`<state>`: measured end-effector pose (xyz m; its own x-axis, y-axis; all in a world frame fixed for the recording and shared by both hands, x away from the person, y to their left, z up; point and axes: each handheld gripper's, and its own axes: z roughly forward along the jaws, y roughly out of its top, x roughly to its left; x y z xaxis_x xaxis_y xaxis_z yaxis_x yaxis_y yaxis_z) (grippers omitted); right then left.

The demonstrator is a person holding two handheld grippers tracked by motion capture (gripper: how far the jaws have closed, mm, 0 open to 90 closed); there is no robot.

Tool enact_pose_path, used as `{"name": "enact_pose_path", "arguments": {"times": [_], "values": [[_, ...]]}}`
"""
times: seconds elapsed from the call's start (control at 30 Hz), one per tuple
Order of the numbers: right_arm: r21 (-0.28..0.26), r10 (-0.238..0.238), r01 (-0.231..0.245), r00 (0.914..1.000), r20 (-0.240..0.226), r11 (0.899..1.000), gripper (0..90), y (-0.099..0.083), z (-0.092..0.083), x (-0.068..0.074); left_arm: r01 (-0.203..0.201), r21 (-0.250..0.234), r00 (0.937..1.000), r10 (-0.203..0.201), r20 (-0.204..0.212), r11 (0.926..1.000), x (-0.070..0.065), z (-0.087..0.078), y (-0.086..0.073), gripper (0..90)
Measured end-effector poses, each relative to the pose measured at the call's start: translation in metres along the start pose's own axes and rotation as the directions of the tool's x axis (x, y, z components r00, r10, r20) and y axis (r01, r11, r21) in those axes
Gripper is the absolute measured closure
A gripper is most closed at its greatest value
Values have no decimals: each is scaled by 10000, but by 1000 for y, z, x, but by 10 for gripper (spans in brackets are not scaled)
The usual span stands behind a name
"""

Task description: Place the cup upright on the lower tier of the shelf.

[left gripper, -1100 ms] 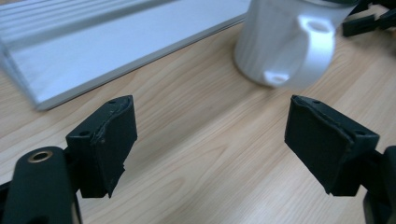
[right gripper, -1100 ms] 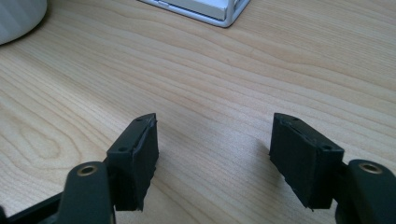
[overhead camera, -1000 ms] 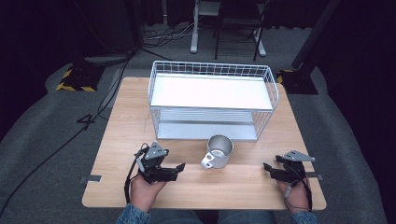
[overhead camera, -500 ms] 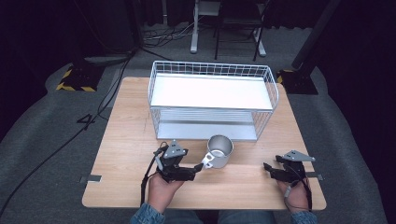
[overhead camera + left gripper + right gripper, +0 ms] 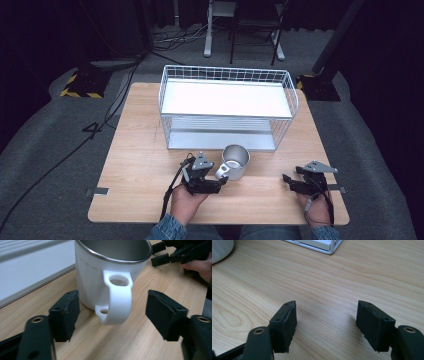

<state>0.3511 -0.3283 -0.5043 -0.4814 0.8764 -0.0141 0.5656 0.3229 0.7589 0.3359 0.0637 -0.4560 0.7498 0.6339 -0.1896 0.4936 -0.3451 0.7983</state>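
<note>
A white metal mug [image 5: 236, 160] stands upright on the wooden table [image 5: 140, 150], just in front of the wire rack [image 5: 225, 116]. Its handle [image 5: 222, 173] points toward the person. My left gripper [image 5: 220, 182] is open, one jaw on each side of that handle. In the left gripper view the handle [image 5: 117, 300] of the mug [image 5: 95, 277] sits between the fingers [image 5: 66, 312] without touching them, inside the open left gripper [image 5: 113, 315]. My right gripper [image 5: 287, 180] rests open at the table's front right. The right gripper [image 5: 325, 322] has only bare wood between its jaws.
The white wire rack with two shelves takes up the table's back half. Its base corner [image 5: 322, 246] and the mug's edge [image 5: 219, 250] lie ahead of the right gripper. The other hand and gripper [image 5: 182, 252] sit beyond the mug. Cables run on the floor [image 5: 100, 125] at left.
My left gripper has moved right and forward to the mug, ending with its jaws either side of the handle. The right gripper and the mug have stayed still.
</note>
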Motion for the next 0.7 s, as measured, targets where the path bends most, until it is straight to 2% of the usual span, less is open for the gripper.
{"name": "enact_pose_path", "arguments": {"times": [0.17,0.37,0.7], "values": [[-14,-36,36,10000,45,10000,333,0,0,0,-193,47,9998,193,-29,9998,-3,4,2,465],[-13,-20,20,10000,54,10000,335,0,0,0,-410,293,9990,416,-178,9987,-6,7,2,596],[-42,-25,25,9999,104,10000,337,0,0,1,-599,218,9972,608,-445,9980,-6,3,3,695]]}}
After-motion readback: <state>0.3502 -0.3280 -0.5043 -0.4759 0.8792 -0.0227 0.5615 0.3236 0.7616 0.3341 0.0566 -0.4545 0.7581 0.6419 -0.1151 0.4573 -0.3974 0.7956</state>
